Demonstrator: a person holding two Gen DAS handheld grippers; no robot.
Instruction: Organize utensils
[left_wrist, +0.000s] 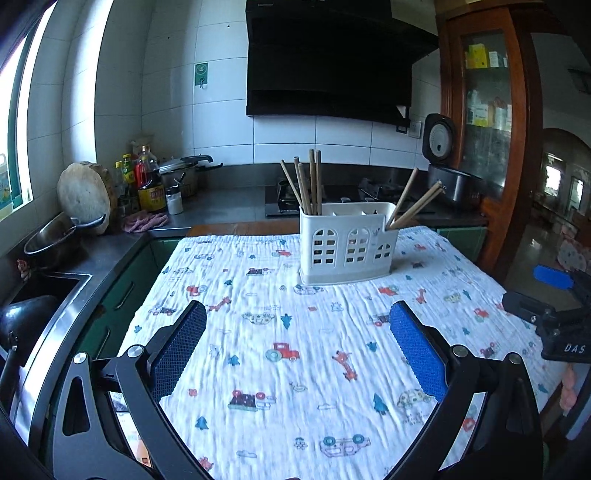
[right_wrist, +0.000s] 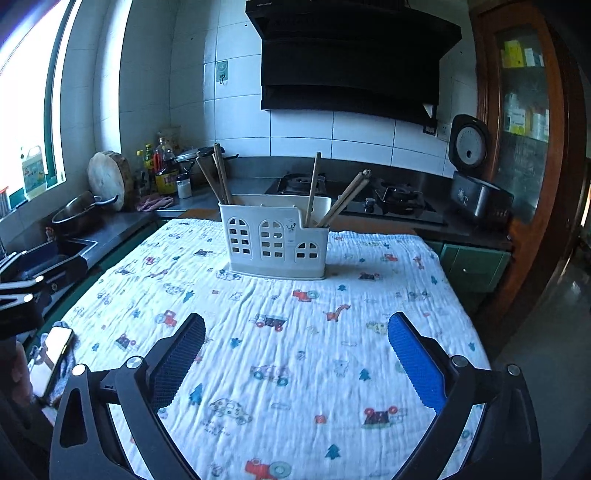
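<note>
A white plastic utensil holder with window-shaped cutouts stands upright on a printed cloth at the far middle of the table. Several wooden chopsticks stick out of its left compartment and three more chopsticks lean out of its right compartment. My left gripper is open over the cloth, well short of the holder, with nothing between its blue pads. In the right wrist view the holder stands ahead, and my right gripper is open over the cloth with nothing between its pads. The right gripper's body shows at the left view's right edge.
A dark L-shaped counter holds a sink, a metal pot, a round wooden board, bottles and a gas hob. A rice cooker stands at the right. A phone lies at the table's left edge.
</note>
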